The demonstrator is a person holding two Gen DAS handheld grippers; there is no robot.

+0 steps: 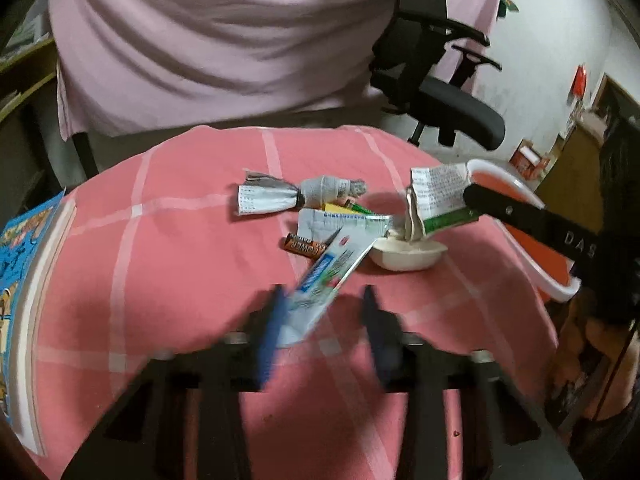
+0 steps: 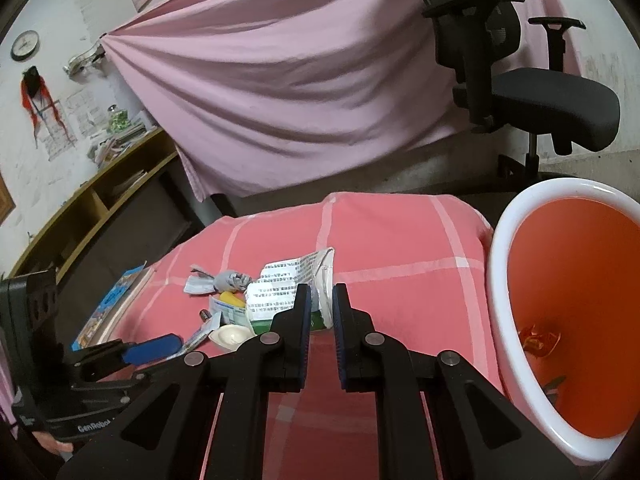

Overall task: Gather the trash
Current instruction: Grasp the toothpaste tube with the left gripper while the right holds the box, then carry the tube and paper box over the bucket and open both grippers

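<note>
Trash lies in a pile on the pink checked cloth [image 1: 180, 240]: a twisted grey wrapper [image 1: 280, 196], a battery [image 1: 304, 246], a white cup lid [image 1: 404, 254], a flattened toothpaste tube [image 1: 332, 276] and a crumpled carton [image 1: 436, 200]. My left gripper [image 1: 324, 300] is open; the tube lies between its blurred blue fingers, touching the left one. My right gripper [image 2: 322, 300] has its jaws around the carton [image 2: 292, 284], gripping it. The orange bin [image 2: 568, 300] stands at the right with some trash inside.
A blue picture book [image 1: 16, 264] lies at the table's left edge. A black office chair [image 2: 520, 80] stands behind the table. A pink curtain [image 2: 280, 80] hangs at the back. A wooden shelf [image 2: 100, 200] runs along the left wall.
</note>
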